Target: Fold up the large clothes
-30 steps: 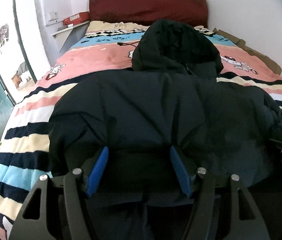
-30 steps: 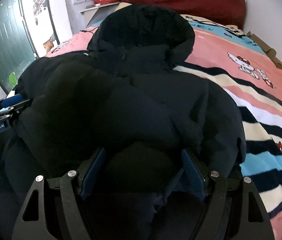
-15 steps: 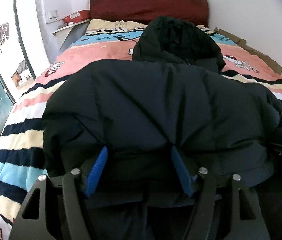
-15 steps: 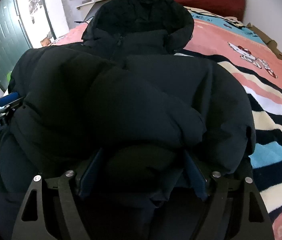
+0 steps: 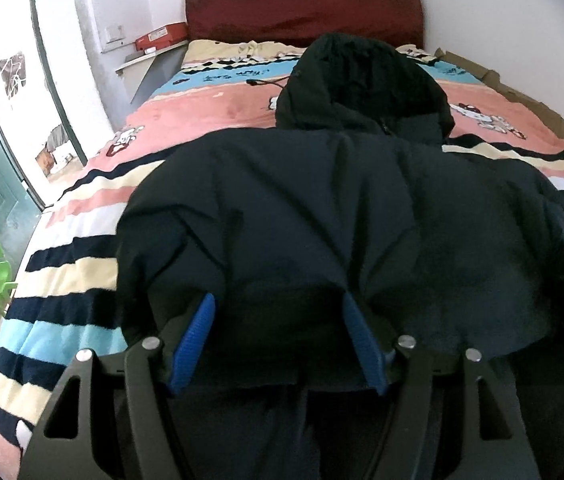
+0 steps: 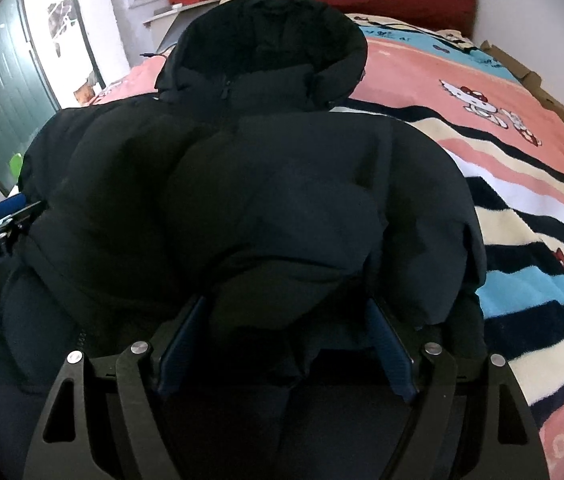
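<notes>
Black hooded jacket (image 5: 322, 208) lies on the striped bed (image 5: 82, 264), hood (image 6: 266, 36) toward the headboard. Lower part looks doubled up over the body, so 1 fold seems underway; flattening and later folds remain. Left gripper (image 5: 278, 332) and right gripper (image 6: 288, 340) each have the fingers spread fairly wide with bunched hem fabric between; firm grip cannot be told.

My 2 wrist views sit close over the jacket (image 5: 322, 208), facing 12 o'clock toward the headboard (image 5: 302, 8), sharing both.
</notes>
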`<state>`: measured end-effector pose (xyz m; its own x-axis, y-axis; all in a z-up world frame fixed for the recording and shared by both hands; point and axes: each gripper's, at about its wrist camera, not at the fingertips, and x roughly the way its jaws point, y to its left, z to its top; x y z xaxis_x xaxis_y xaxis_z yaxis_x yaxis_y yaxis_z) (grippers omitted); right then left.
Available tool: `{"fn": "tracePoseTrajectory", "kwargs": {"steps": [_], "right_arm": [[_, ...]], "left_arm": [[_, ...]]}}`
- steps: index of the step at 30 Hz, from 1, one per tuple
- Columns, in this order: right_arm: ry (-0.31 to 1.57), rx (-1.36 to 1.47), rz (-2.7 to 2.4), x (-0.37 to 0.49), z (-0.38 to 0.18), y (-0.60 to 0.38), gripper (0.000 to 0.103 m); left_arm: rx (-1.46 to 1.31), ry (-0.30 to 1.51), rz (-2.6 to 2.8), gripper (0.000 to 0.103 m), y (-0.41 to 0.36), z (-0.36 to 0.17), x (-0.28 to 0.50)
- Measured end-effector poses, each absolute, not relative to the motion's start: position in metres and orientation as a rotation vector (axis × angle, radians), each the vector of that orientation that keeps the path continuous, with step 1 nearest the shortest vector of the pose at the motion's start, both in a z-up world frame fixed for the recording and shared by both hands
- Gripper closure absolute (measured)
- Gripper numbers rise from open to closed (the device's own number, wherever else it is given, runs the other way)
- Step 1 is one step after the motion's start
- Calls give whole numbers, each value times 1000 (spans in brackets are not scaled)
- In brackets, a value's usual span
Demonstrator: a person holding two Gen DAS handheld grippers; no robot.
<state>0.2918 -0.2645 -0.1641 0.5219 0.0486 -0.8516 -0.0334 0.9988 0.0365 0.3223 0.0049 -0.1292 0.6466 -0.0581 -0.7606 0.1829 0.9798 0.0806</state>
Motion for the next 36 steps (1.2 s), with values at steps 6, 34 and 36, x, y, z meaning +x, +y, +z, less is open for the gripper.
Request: {"fn": "tracePoseTrajectory", "kwargs": {"steps": [6, 34, 36], "right_arm": [[1004, 23, 30, 280, -149, -271, 25], [1039, -12, 48, 303, -170, -255, 25], [1043, -10, 44, 300, -170, -255, 25]], "left_arm": [[163, 834, -134, 38, 9, -114, 313], [154, 832, -127, 38, -2, -129, 340], [161, 833, -125, 38, -3, -130, 338]]}}
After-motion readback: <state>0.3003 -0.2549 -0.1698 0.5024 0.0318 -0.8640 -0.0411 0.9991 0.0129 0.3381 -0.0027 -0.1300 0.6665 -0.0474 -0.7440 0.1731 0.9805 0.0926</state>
